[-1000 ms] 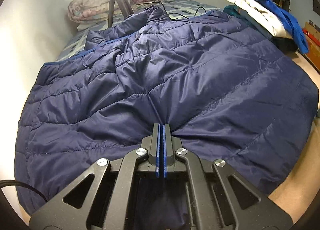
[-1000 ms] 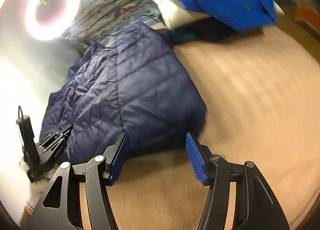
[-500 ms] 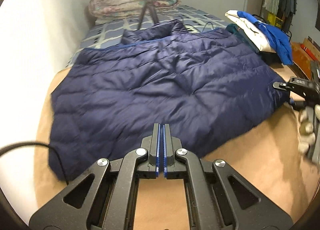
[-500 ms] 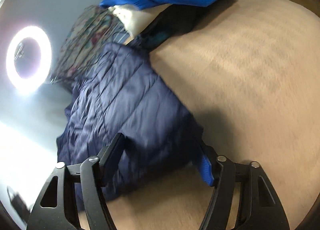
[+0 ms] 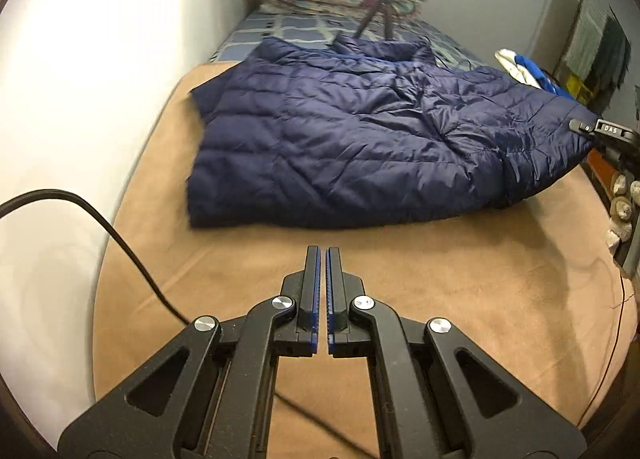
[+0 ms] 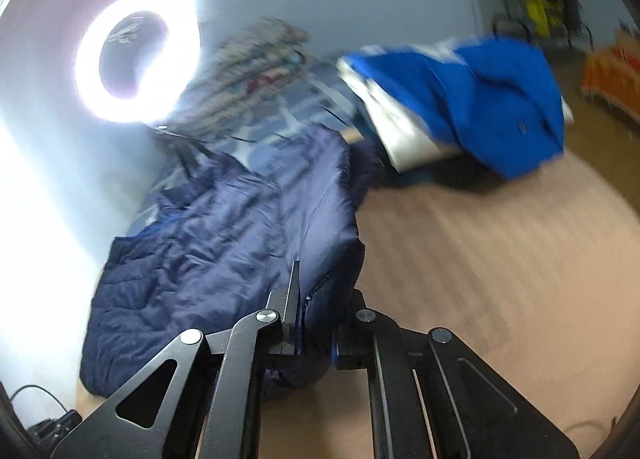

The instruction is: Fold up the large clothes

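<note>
Two tongs differ: our right tongs (image 6: pixel 316 299) have just closed on the jacket's (image 5: pixel 360 143) corner near the ring light (image 6: pixel 136 59); left tongs (image 5: pixel 323 259) stay shut, empty. We lift evenly across the bed (image 5: pixel 440 279).

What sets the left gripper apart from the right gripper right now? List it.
The left gripper is shut on nothing above the bare tan bedcover; the right gripper, whose jaws have just been closing, pinches the navy puffer jacket at its corner. Both have black frames and blue pads.
</note>
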Motion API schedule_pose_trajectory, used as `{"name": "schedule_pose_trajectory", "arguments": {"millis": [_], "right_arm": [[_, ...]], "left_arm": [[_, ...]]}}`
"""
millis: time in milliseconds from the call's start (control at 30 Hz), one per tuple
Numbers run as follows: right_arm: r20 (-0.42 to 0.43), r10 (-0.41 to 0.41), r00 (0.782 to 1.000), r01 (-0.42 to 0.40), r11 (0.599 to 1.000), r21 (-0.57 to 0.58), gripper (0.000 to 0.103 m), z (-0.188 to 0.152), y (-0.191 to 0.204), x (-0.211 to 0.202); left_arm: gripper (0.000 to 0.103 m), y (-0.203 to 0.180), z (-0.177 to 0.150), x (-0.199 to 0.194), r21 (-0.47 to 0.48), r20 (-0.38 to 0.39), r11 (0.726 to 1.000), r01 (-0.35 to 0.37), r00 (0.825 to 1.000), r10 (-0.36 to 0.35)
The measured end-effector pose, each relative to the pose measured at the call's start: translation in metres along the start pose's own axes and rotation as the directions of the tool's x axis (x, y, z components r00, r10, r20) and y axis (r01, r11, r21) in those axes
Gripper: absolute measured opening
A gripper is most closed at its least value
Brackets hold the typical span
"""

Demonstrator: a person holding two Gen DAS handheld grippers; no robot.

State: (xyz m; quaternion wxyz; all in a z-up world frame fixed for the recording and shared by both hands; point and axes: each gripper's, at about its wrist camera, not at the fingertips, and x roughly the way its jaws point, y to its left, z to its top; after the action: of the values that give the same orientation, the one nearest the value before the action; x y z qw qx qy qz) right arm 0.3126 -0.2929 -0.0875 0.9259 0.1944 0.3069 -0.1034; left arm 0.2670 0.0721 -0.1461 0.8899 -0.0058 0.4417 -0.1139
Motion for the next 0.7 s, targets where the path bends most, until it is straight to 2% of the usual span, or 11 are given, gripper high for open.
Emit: {"name": "schedule_pose_trajectory", "arguments": {"millis": [167, 333, 567, 700], "right_arm": [[0.057, 0.033, 0.998, -0.025, 0.991, -0.133, 0.007, 0.013, 0.051, -0.015], [0.073, 0.102, 0.992, -0.083, 0.97, -0.229, 0.007, 0.019, 0.099, -0.022], [0.044, 0.187, 0.981, -0.159, 0.918, -0.364, 0.007, 0.013, 0.175, -0.014], [-0.001, 0.23, 0.973, -0.208, 0.879, -0.43, 0.007, -0.003, 0.217, 0.0]], "left_arm": [[0.0, 0.019, -0.015, -0.017, -0.077, 0.027, 0.997, 0.013, 1.0, -0.011], [0.0, 0.024, -0.023, -0.03, -0.081, 0.046, 0.997, 0.008, 0.999, -0.005], [0.0, 0.018, -0.035, -0.046, -0.042, 0.073, 0.999, 0.011, 0.997, -0.008], [0.0, 0.017, -0.04, -0.055, -0.035, 0.074, 0.999, 0.028, 0.997, -0.025]]}}
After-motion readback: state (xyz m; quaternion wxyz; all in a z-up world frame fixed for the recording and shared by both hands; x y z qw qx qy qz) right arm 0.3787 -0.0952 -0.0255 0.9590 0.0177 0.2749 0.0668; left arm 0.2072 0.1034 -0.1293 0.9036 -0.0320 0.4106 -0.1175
